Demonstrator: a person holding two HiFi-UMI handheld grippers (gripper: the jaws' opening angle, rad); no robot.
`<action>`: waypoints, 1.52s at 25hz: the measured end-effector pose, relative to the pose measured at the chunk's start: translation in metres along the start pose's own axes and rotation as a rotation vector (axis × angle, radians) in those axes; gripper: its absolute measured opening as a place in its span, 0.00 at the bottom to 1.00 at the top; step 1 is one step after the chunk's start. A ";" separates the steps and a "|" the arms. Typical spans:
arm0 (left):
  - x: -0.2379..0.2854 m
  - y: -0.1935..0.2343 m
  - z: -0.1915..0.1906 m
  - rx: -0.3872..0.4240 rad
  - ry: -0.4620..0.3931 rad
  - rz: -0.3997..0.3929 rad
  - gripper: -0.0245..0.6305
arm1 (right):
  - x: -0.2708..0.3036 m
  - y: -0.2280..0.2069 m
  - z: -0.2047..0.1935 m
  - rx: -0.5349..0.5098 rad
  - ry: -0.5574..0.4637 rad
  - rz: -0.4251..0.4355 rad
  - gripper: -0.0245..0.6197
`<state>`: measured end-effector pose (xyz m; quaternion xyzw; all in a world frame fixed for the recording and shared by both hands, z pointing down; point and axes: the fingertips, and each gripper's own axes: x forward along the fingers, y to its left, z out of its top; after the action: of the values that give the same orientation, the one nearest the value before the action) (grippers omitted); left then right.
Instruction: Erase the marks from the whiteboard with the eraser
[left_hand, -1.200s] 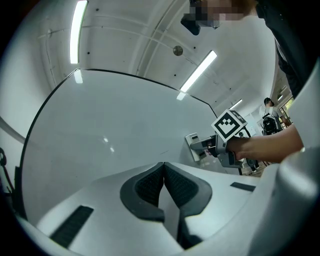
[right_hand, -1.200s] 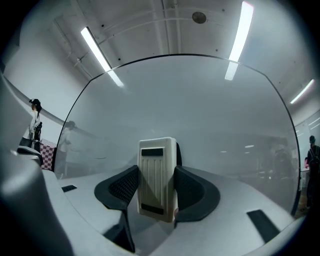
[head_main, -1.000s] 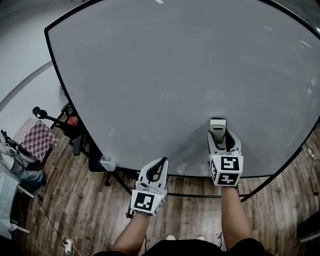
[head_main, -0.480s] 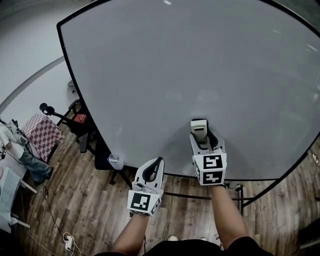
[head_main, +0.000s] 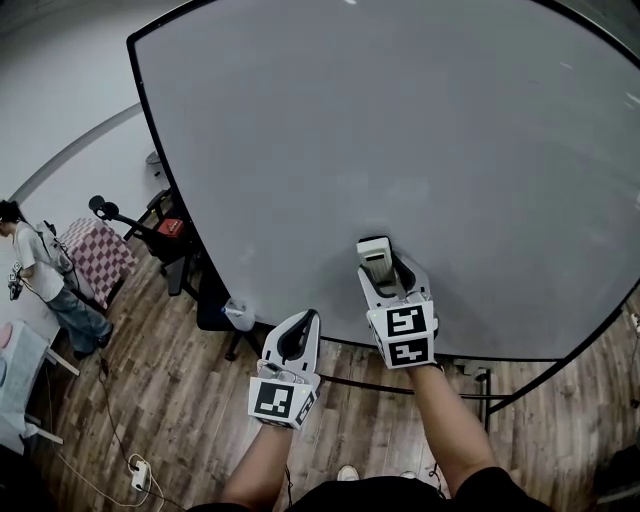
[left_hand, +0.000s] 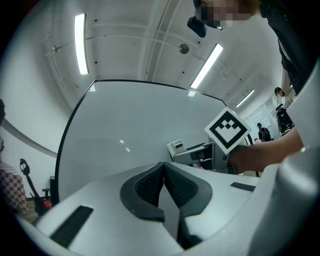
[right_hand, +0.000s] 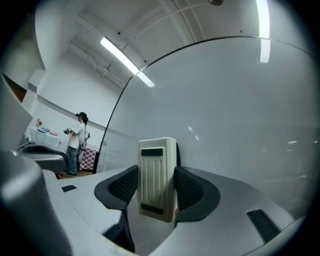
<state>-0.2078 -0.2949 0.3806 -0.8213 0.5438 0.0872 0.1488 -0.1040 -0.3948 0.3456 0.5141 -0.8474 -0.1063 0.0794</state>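
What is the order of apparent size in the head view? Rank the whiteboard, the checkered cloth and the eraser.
1. The whiteboard, by far.
2. The checkered cloth, though it sits farther from the camera.
3. The eraser, smallest.

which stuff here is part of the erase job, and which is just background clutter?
Job:
whiteboard
eraser, clamped in the right gripper
left gripper, shut and empty

Lying about:
checkered stool
bystander
power strip on the wood floor
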 end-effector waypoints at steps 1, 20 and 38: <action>0.002 -0.002 -0.001 0.001 0.000 -0.003 0.07 | -0.009 -0.001 0.004 -0.010 -0.028 0.014 0.43; 0.037 -0.125 0.015 -0.040 -0.011 -0.202 0.07 | -0.207 -0.102 -0.012 -0.013 -0.160 -0.108 0.43; 0.055 -0.192 0.000 -0.132 0.030 -0.269 0.07 | -0.257 -0.138 -0.069 0.075 -0.146 -0.159 0.43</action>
<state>-0.0096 -0.2730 0.3927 -0.8960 0.4240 0.0894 0.0967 0.1486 -0.2352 0.3694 0.5733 -0.8108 -0.1176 -0.0108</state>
